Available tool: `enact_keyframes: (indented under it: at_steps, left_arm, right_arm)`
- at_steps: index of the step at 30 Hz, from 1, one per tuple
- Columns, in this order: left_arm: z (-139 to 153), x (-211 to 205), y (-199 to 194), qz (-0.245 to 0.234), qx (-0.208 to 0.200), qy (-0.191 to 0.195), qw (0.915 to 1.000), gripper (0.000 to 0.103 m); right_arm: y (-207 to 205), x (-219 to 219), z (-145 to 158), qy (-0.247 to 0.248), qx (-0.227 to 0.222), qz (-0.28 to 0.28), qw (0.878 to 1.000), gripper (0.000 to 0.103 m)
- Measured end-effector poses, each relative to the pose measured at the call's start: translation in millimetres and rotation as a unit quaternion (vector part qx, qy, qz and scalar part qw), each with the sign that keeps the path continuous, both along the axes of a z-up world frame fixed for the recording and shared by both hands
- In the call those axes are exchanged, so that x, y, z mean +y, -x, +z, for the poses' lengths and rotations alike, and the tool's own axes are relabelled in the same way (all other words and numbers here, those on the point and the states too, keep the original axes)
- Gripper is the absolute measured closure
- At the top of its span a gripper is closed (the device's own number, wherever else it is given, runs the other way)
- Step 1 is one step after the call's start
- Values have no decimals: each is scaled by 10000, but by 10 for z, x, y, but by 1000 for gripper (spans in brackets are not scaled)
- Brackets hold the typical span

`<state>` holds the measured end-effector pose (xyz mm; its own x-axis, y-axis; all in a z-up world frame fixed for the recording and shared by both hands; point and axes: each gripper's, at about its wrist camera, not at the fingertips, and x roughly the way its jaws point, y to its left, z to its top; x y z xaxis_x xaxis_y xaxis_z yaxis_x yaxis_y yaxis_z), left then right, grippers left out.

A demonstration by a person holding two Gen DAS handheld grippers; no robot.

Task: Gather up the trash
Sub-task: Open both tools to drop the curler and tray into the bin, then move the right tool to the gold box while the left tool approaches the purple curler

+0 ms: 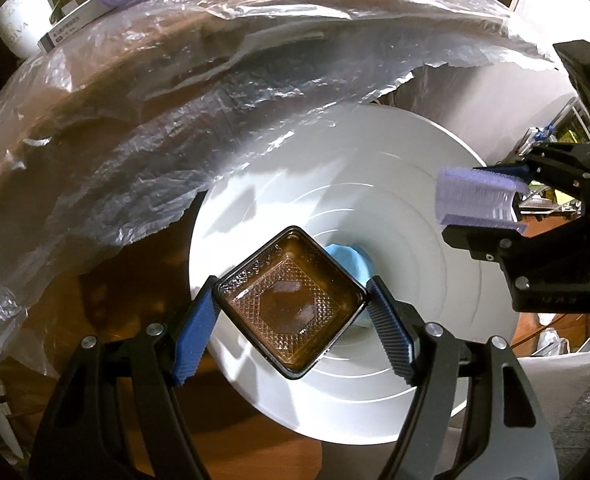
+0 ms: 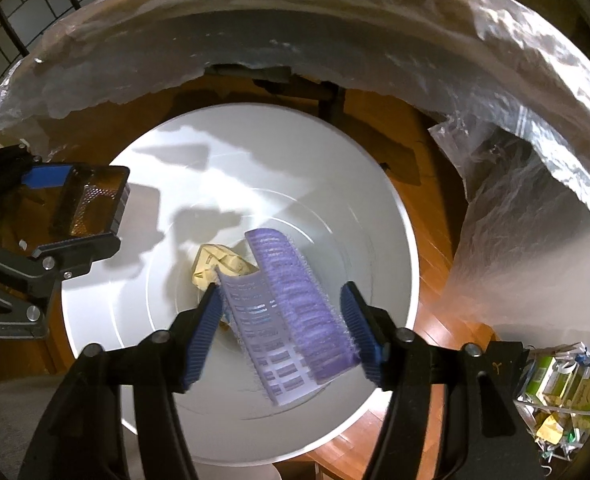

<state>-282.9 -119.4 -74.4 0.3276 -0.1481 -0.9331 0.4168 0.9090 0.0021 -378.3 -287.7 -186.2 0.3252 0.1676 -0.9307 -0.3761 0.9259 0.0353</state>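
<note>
Both grippers hang over the white bin [image 2: 359,184], each with a piece of trash.

The left gripper [image 1: 291,312] pinches a square brown plastic tray [image 1: 291,304]; the purple hair roller [image 2: 295,304] sits between the right gripper's [image 2: 281,330] spread fingers, contact unclear. Yellow paper [image 2: 215,264] lies in the bin on the wooden floor [image 2: 435,208], clear plastic sheeting [image 2: 515,208] draped just beside, a white mug [image 1: 19,20] beyond.

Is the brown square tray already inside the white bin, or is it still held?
Held: the left gripper clamps the brown tray above the white bin.
</note>
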Motion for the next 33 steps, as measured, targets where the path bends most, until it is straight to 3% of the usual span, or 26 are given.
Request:
enact_keyframes:
  at_steps: [5,9,16,22,24,27,33]
  left_arm:
    - [21,37,-4,82,-22,0,10000,21]
    - [79,90,6,138,-110,69,9998,15]
    - [354,223,55,240,-359,199,9989,15]
    - [968,358,170,111,-1006,564,9933,15]
    - [1152,406,134,102,-1295,605,9897,6]
    - [1347,460,-12,110,-1649,602,9844,4]
    - [1395,484,-404,-116,-1828,536,9816,4]
  right_arm:
    - [27,19,69,35,-108,-5,9999,28]
    - [43,5,134,-5,-190,-38,9998,15]
    - [93,-51,326,-231,-337,5,9992,14]
    - [196,-82,1027,-673,-1070,198,9918,11]
    - [151,-75,1224,-765,-1311,210,9882,8]
    - [-49,-58,1446,-972,-1572,175,9826,8]
    - [-497,149,1629,-1095,-1744,192,9784,8]
